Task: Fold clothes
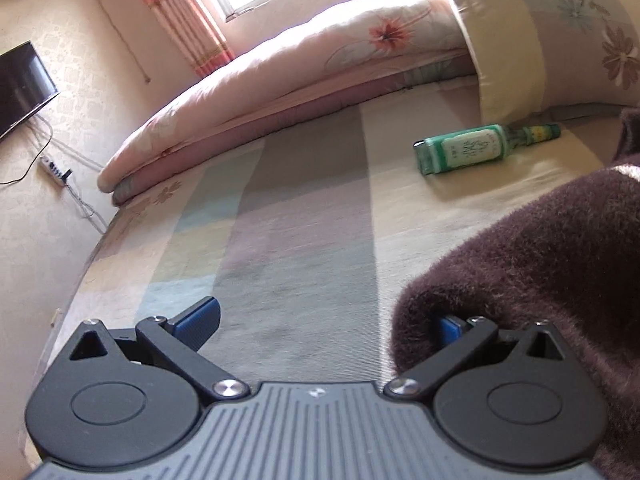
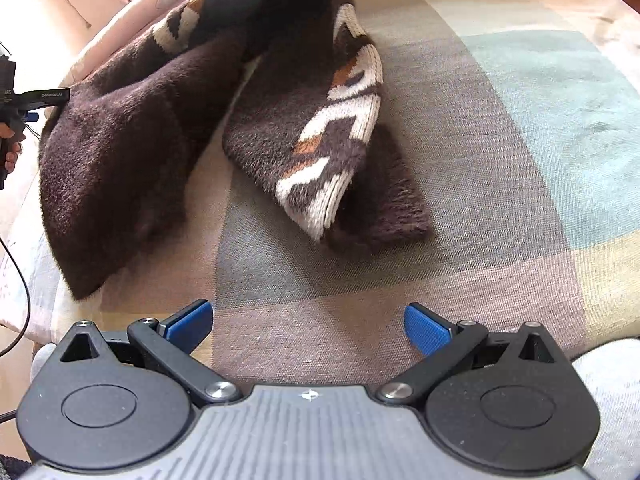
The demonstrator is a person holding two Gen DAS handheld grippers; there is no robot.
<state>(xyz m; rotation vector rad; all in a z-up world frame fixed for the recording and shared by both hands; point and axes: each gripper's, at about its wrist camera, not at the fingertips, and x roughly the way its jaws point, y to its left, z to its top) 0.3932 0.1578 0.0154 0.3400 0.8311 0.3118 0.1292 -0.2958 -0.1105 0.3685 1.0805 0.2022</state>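
Left wrist view: left gripper [image 1: 326, 322] jaws apart, sweater [image 1: 528, 264] edge draped over its right finger at lower right. Right gripper [image 2: 308, 326] jaws apart, empty; sweater lies crumpled on the bed [image 2: 520, 140], likely awaiting spreading.

The left claw [image 1: 326, 322] stands wide open above the striped bed sheet [image 1: 304, 220]. Its left blue pad [image 1: 202, 316] is bare, while the brown fuzzy sweater [image 1: 540, 264] drapes over the right pad, hiding most of it. A green glass bottle [image 1: 476, 148] lies on its side further up the bed, near a floral pillow [image 1: 560, 32] and a folded pink quilt [image 1: 300, 64].
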